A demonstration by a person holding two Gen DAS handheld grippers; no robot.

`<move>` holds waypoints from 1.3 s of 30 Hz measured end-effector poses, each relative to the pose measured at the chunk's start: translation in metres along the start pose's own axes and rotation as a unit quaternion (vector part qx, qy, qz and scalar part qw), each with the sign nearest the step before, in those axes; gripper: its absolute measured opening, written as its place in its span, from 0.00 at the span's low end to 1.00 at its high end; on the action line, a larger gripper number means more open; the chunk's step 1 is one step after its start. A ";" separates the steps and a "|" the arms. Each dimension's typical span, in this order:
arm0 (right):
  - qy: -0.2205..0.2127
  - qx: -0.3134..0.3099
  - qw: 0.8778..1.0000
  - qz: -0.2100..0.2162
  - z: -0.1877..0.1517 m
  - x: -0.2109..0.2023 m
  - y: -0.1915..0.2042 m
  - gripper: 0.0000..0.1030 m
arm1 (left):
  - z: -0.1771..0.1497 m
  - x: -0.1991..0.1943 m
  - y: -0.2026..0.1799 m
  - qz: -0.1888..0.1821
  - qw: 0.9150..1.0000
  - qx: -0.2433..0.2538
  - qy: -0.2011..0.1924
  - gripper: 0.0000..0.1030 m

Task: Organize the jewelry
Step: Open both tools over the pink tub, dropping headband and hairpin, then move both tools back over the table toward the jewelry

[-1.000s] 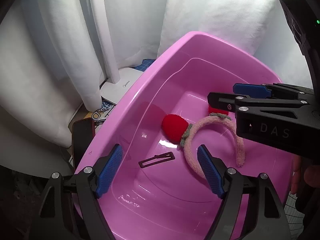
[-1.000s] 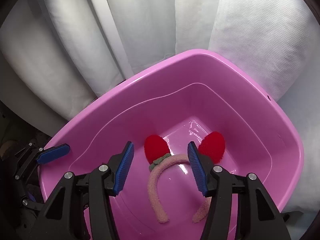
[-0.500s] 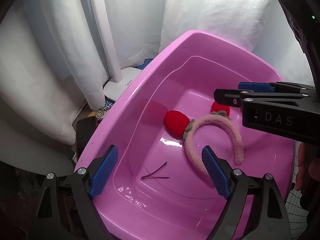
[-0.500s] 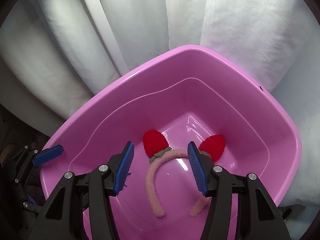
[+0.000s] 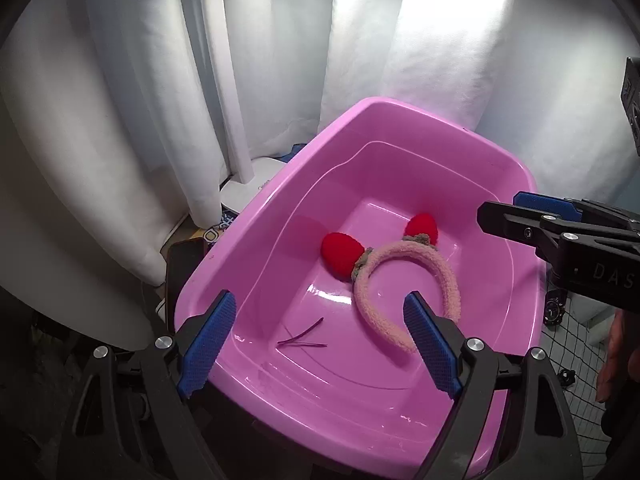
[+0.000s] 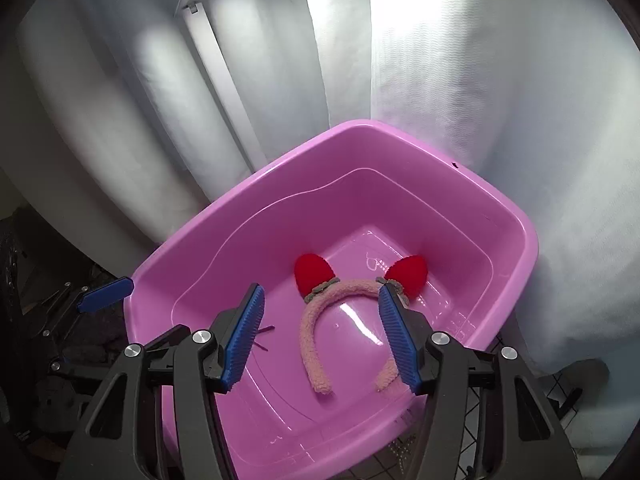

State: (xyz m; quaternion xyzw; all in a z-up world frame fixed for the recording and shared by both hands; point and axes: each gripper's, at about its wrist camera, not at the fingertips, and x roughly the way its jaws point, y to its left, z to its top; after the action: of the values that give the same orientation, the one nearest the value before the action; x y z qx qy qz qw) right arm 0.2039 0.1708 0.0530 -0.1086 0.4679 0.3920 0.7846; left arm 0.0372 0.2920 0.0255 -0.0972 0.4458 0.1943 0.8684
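Two pieces already lie in the pink tub [image 5: 400,128]: the fuzzy headband [image 5: 408,280] with red ears and a thin hair clip [image 5: 302,338]. Whether more remains I cannot tell. The left gripper [image 5: 316,348] hangs spread and empty above the clip; the right gripper [image 6: 320,336], empty and opening, hovers above the headband.

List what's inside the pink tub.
Pink tub holds a fuzzy headband with red ears and a thin dark hair clip. Gripper fingers hide parts of the floor.
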 end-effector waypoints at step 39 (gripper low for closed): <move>-0.047 0.238 0.967 -0.083 -0.372 -0.217 -0.137 0.61 | -0.157 -0.085 -0.193 -0.087 0.994 0.065 0.027 0.89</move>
State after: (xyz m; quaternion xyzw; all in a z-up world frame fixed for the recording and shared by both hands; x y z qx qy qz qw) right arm 0.0055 -0.2322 0.0040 0.0615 0.4999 0.2079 0.8385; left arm -0.0413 0.0428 0.0024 -0.0845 0.4708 0.0860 0.8740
